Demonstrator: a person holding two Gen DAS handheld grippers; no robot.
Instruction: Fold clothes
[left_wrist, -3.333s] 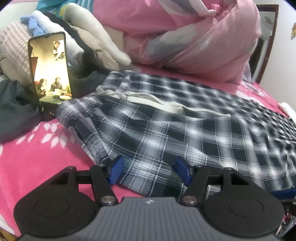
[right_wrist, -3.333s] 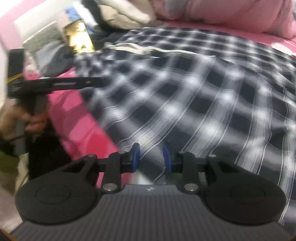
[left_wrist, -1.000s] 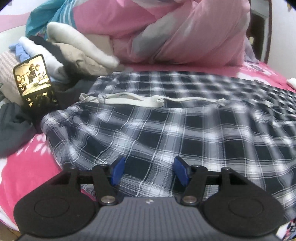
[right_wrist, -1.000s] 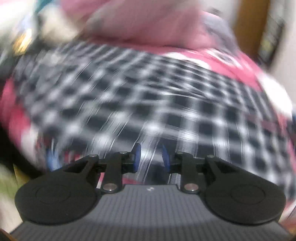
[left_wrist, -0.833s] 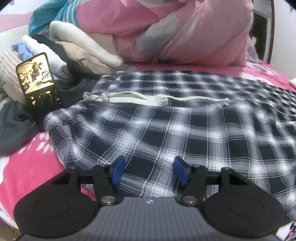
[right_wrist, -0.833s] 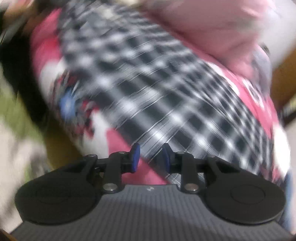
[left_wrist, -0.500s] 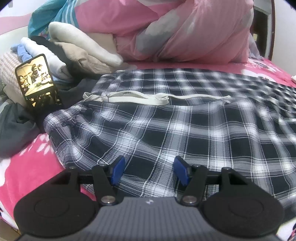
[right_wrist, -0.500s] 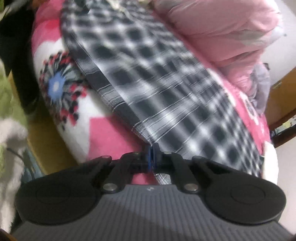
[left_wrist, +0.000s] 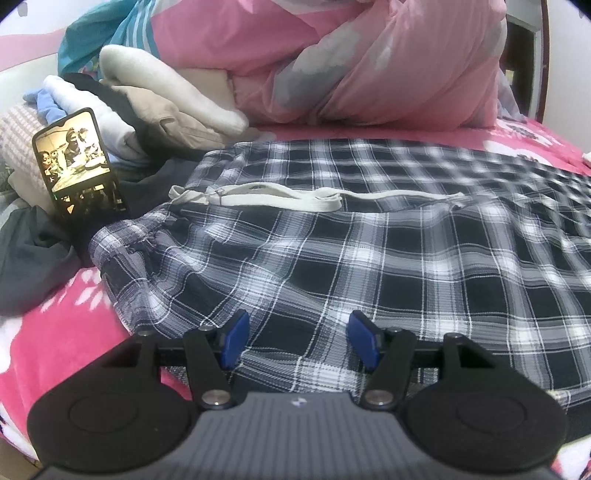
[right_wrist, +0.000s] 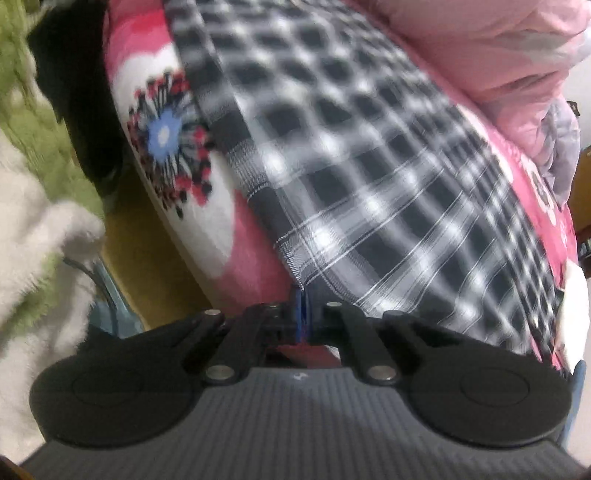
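Black-and-white plaid trousers (left_wrist: 369, 251) lie spread on the pink bed, their waistband and pale drawstring (left_wrist: 280, 195) toward the left. My left gripper (left_wrist: 297, 339) is open, hovering just above the near edge of the plaid cloth close to the waist, with nothing between its blue pads. In the right wrist view the same plaid trousers (right_wrist: 369, 158) stretch away over the bed edge. My right gripper (right_wrist: 301, 314) is shut on the hem corner of a trouser leg, the cloth pinched between its blue pads.
A lit phone (left_wrist: 77, 166) leans against a pile of folded clothes (left_wrist: 155, 107) at the back left. A big pink duvet (left_wrist: 351, 59) is heaped behind. Dark cloth (left_wrist: 29, 251) lies at the left. The bed edge and a green-white fluffy rug (right_wrist: 33, 192) show below on the right.
My right gripper swept along the trousers to the leg end and shut on the hem corner. The left gripper stayed open and hardly moved.
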